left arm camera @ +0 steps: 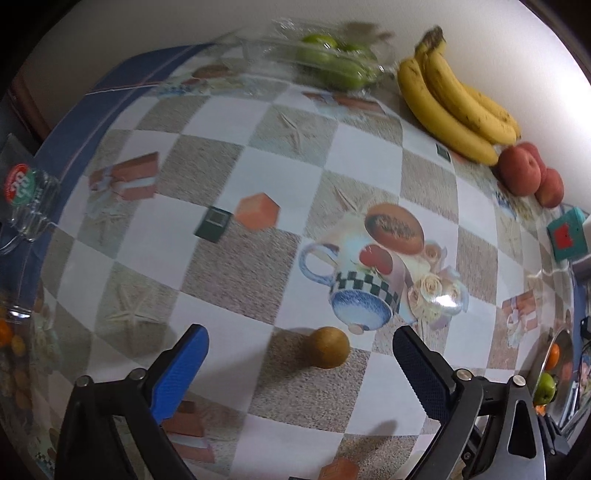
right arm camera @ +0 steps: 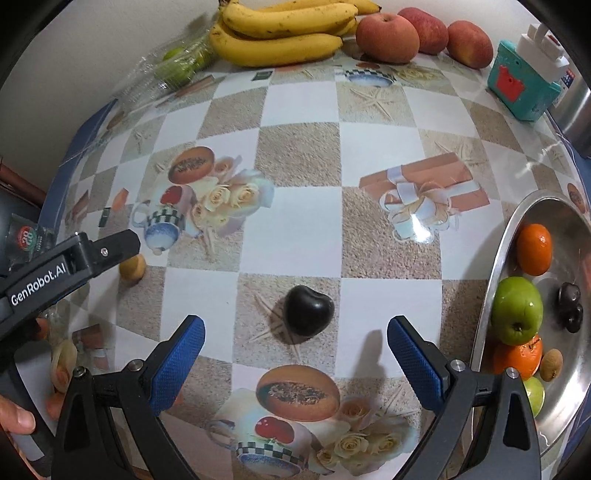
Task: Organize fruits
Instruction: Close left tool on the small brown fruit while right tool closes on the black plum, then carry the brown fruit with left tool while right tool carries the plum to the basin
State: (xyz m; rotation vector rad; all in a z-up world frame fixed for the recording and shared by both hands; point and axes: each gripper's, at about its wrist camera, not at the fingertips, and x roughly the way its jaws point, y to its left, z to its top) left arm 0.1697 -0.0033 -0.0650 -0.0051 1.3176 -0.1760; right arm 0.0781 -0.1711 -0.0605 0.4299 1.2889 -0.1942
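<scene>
In the left wrist view a small round brown fruit [left arm camera: 328, 347] lies on the patterned tablecloth, between the wide-apart fingers of my left gripper [left arm camera: 299, 334], nearer the right one. Neither pad touches it. In the right wrist view a dark, heart-shaped fruit [right arm camera: 309, 310] sits just beyond the open right gripper [right arm camera: 295, 321], untouched. The same view shows one left finger [right arm camera: 110, 247] beside the brown fruit [right arm camera: 132, 267]. A metal bowl [right arm camera: 491, 280] at the right holds oranges [right arm camera: 533, 249], a green apple [right arm camera: 517, 310], dark fruits and a small brown one.
Bananas [right arm camera: 280, 33], red apples [right arm camera: 388, 37] and bagged green fruit [right arm camera: 177, 62] line the wall at the table's far edge. A teal toy box [right arm camera: 521, 85] stands at the far right. A glass jar with a red lid [left arm camera: 22, 192] is at the left edge.
</scene>
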